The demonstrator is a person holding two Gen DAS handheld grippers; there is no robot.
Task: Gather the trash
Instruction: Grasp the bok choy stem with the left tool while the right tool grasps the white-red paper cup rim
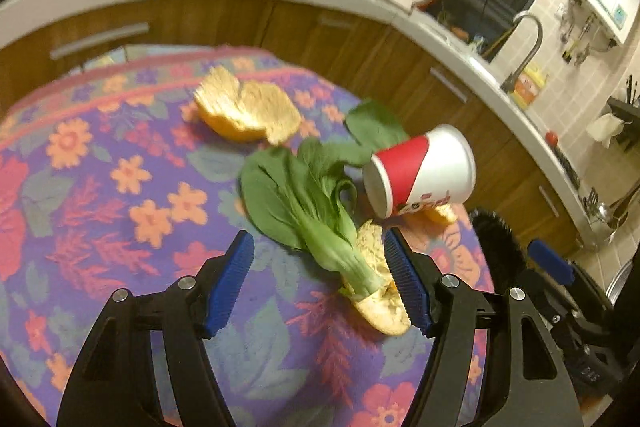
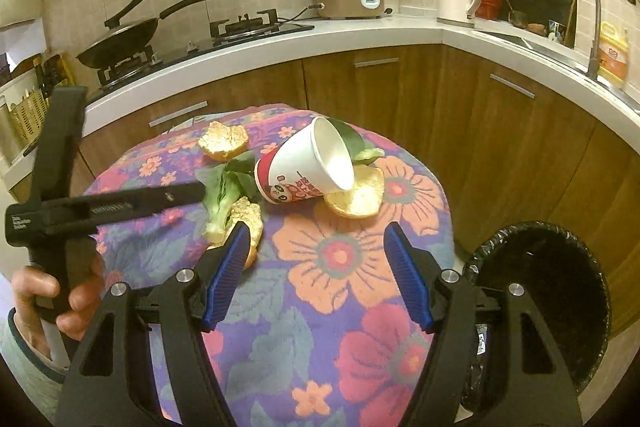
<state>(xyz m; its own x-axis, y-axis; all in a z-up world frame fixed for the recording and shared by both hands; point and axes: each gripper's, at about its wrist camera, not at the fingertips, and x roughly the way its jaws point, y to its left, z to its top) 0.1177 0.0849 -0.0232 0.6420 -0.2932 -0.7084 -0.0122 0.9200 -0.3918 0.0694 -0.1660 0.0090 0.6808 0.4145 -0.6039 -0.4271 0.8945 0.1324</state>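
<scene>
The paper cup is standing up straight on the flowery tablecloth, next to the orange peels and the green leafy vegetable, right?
Not quite. The paper cup is tipped over on its side, its open mouth resting on an orange peel; the right wrist view shows this. It is indeed on the flowery tablecloth, next to the green leafy vegetable.

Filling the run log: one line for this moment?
left gripper open near bok choy | right gripper open | paper cup tipped | bin empty-handed

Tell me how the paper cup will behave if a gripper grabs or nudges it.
The paper cup lies tipped on orange peel, so a nudge would probably roll it. It looks empty, likely light. Its thin wall may crumple under a hard squeeze.
</scene>
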